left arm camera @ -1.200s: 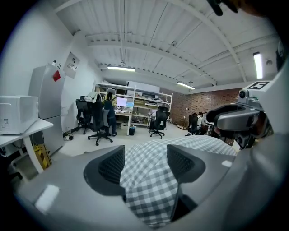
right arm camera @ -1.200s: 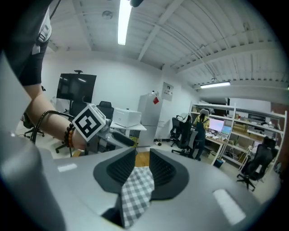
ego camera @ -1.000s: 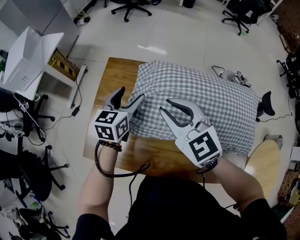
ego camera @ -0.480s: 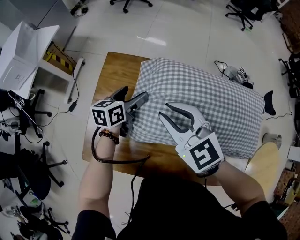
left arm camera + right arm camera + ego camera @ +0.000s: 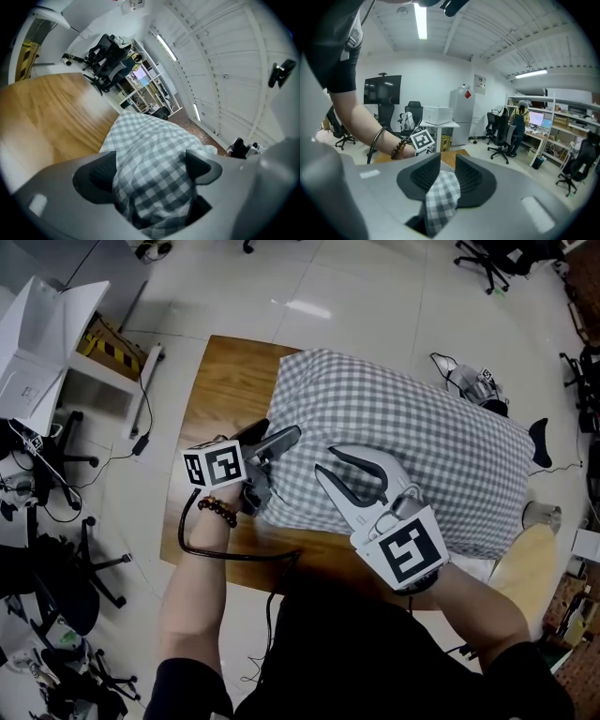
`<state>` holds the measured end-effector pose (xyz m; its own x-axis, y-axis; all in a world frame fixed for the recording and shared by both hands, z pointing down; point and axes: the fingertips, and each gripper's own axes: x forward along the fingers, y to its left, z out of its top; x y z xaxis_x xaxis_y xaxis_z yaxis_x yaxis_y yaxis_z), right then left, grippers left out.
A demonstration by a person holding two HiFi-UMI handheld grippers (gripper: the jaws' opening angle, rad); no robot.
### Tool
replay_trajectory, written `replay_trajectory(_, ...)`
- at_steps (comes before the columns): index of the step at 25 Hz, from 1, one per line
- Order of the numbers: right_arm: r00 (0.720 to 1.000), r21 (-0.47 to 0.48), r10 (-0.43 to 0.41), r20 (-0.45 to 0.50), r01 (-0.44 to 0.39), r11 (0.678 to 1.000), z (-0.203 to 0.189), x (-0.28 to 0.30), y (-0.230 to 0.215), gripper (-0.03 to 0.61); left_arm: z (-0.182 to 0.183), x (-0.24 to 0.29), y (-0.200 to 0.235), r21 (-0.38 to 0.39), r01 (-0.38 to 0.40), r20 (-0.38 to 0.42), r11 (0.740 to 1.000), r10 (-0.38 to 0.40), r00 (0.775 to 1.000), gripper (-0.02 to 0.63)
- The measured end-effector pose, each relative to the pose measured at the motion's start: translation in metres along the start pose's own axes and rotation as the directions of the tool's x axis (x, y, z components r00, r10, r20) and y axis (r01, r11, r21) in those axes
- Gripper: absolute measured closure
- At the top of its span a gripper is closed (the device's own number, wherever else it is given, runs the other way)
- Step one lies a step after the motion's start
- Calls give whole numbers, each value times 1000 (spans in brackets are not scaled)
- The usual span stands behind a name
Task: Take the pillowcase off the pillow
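Note:
A pillow in a grey-and-white checked pillowcase (image 5: 412, 427) lies on the wooden table (image 5: 220, 381). My left gripper (image 5: 278, 457) is at the pillow's near left corner, rolled on its side. Its jaws have just been opening and stand wide, with the checked corner (image 5: 150, 140) bulging between them in the left gripper view (image 5: 150, 168). My right gripper (image 5: 328, 463) sits on the pillow's near edge. In the right gripper view (image 5: 447, 176) its pads are shut on a fold of the checked cloth (image 5: 440, 197).
The pillow covers most of the table; bare wood shows at the left and along the near edge. A black cable (image 5: 234, 554) hangs from the left gripper. A white open box (image 5: 47, 343) stands at the left, a round wooden stool (image 5: 525, 559) at the right, and office chairs around.
The left gripper has dropped and rolled onto its side, and its jaws now straddle the pillow's corner. The right gripper keeps its pinch on the cloth.

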<state>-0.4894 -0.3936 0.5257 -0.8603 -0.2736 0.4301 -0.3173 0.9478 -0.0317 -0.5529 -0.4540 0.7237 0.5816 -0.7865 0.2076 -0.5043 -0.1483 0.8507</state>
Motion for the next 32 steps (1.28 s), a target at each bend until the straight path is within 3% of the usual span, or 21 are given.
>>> replay_trajectory(5, 1000, 4, 0, 8, 0, 1000, -4, 0, 2, 479, -4, 6, -17, -4, 97, -16, 995, -98, 995, 264)
replay_trajectory(9, 1000, 5, -7, 20, 7, 1000, -2, -8, 5, 479, -15, 4, -18, -17, 77, -47, 997, -77, 996, 375)
replay_trajectory(14, 999, 0, -22, 35, 22, 1000, -1, -24, 7, 479, -7, -2, -34, 83, 43, -14, 996, -42, 999, 550)
replay_trajectory(16, 999, -3, -29, 42, 29, 1000, -1, -33, 11, 479, -7, -5, -41, 140, 19, -5, 990, -19, 1000, 591)
replay_trajectory(23, 996, -27, -61, 60, 63, 998, 17, -64, 20, 479, -1, -19, -75, 270, -37, 3, 962, 38, 999, 603)
replay_trajectory(27, 991, -120, -71, 113, 85, 989, 24, -88, 31, 479, 3, -32, -100, 358, -91, 43, 929, 81, 996, 604)
replay_trajectory(30, 989, -58, -109, 98, 115, 992, 19, -108, 41, 479, 3, -43, -117, 417, -127, 74, 900, 106, 992, 604)
replay_trajectory(32, 985, -122, -115, 132, 131, 984, 24, -118, 43, 479, 5, -48, -129, 452, -150, 92, 879, 121, 988, 604)
